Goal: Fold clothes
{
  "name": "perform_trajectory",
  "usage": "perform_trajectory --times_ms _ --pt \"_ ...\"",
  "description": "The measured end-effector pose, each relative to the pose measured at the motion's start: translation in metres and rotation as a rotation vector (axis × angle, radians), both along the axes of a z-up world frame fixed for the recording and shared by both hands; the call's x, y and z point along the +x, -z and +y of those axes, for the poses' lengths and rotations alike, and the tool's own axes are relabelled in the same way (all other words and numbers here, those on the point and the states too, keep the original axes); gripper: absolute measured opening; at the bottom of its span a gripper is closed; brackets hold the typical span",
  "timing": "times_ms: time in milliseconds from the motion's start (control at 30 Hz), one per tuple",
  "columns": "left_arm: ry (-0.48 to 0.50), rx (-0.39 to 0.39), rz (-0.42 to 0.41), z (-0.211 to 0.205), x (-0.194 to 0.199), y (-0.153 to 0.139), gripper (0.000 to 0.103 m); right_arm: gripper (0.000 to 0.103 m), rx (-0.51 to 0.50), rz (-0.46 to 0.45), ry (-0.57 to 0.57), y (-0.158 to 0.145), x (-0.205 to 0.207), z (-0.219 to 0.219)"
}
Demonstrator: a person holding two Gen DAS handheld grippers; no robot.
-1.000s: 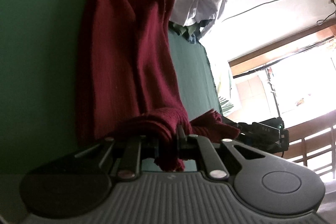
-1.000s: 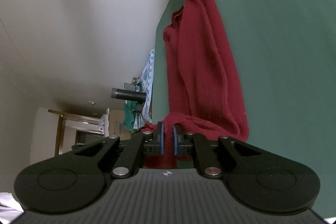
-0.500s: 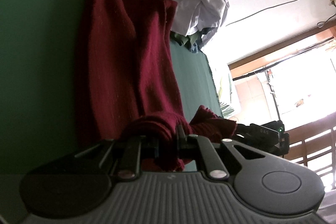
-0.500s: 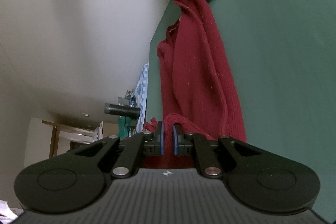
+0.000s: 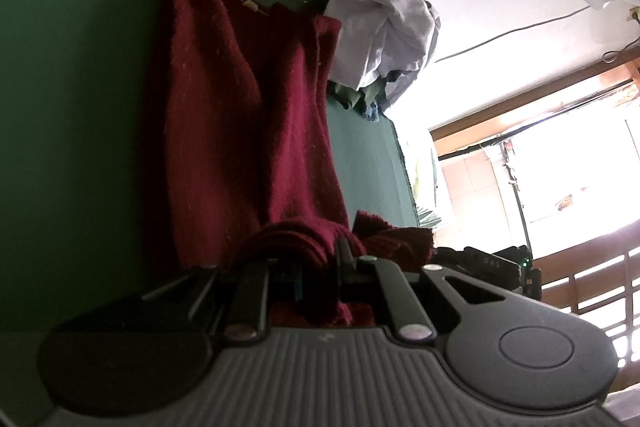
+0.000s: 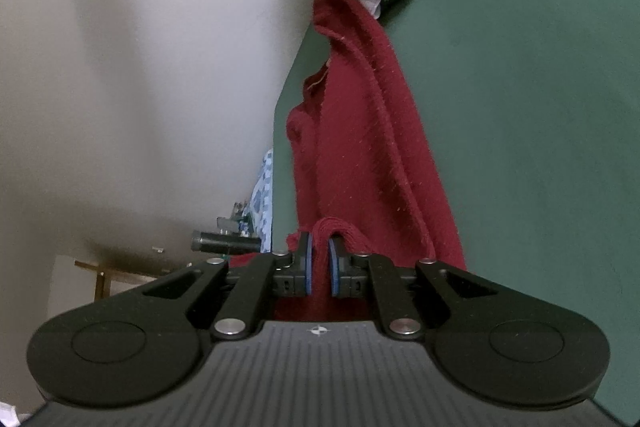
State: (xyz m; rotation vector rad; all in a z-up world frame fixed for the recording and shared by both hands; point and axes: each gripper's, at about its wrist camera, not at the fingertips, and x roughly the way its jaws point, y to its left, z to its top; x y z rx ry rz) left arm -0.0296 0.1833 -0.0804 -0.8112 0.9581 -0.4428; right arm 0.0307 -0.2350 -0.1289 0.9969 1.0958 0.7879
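The left gripper [image 5: 320, 263] has its jaws nearly closed on a bunched fold of the dark red knitted sweater [image 5: 244, 115]; the cloth is pinched between the pads and spills over both fingers and below them. Ahead of the jaws the rest of the sweater stretches away flat on the green bed cover [image 5: 72, 87], its collar at the far end. The right gripper [image 6: 319, 263] likewise clamps a ribbed edge of the sweater [image 6: 360, 131] between its blue pads [image 6: 306, 267], narrowly parted by the cloth. Beyond the sweater's far end, well ahead of both jaws, lies a pile of clothes [image 5: 384, 35] topped by a white garment.
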Motion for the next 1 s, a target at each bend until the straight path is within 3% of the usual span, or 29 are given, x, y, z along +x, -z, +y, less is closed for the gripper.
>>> perform_trajectory --times_ms 800,1000 --pt "0.019 -0.042 0.082 0.027 0.046 0.029 0.008 0.009 -0.037 0.054 0.070 0.019 0.034 0.023" --pt "0.015 -0.043 0.071 0.029 0.053 0.031 0.008 0.009 -0.035 0.054 0.073 0.022 0.044 0.026"
